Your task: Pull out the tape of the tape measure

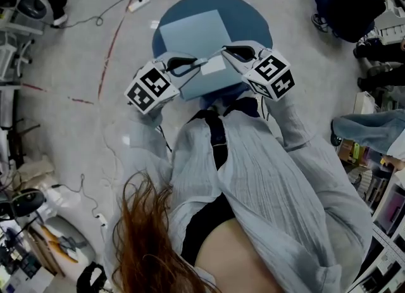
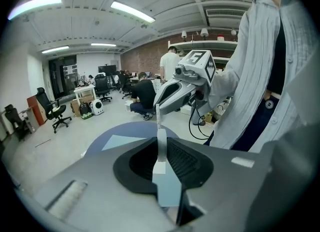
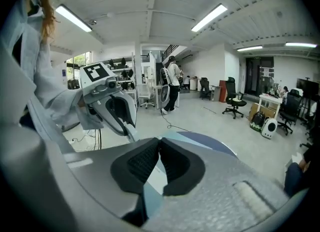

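Note:
Both grippers are held close together above a round blue table with a pale blue mat. My left gripper is shut on the white tape measure, which stands edge-on between its pads. A narrow white tape with tick marks runs from there to the tip of my right gripper. The right gripper is shut, its black pads meeting on the thin tape end. The left gripper shows just ahead of it. A white piece lies between the two grippers.
Seated people are at the far right, and a person stands further off. A power strip with cable lies on the floor. Office chairs and shelves line the edges of the room.

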Demonstrator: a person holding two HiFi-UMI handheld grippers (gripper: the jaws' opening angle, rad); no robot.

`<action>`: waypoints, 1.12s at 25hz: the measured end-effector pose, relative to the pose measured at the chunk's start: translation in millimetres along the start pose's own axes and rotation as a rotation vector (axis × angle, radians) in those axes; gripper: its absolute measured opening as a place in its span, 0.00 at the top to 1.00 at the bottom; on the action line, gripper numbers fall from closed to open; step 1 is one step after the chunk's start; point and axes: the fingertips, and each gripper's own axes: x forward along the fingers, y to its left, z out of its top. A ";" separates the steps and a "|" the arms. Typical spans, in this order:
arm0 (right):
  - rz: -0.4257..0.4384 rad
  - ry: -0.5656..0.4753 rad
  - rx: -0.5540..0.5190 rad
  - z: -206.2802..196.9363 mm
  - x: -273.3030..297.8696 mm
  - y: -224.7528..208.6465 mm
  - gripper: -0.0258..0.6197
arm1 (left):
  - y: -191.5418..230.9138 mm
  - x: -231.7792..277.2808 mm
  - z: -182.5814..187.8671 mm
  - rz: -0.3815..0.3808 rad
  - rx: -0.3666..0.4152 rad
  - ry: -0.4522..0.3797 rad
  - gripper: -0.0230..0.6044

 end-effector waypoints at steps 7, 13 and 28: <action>-0.069 -0.061 0.115 5.1 -2.8 -13.7 0.94 | 4.0 2.8 -35.5 0.063 0.039 0.174 0.84; -0.108 -0.081 0.147 6.4 -11.4 -26.5 0.94 | 8.7 0.5 -34.8 0.078 -0.026 0.128 0.84; -0.183 -0.195 0.277 12.1 -36.3 -50.7 0.94 | -2.7 6.0 -61.1 0.058 -0.011 0.266 0.84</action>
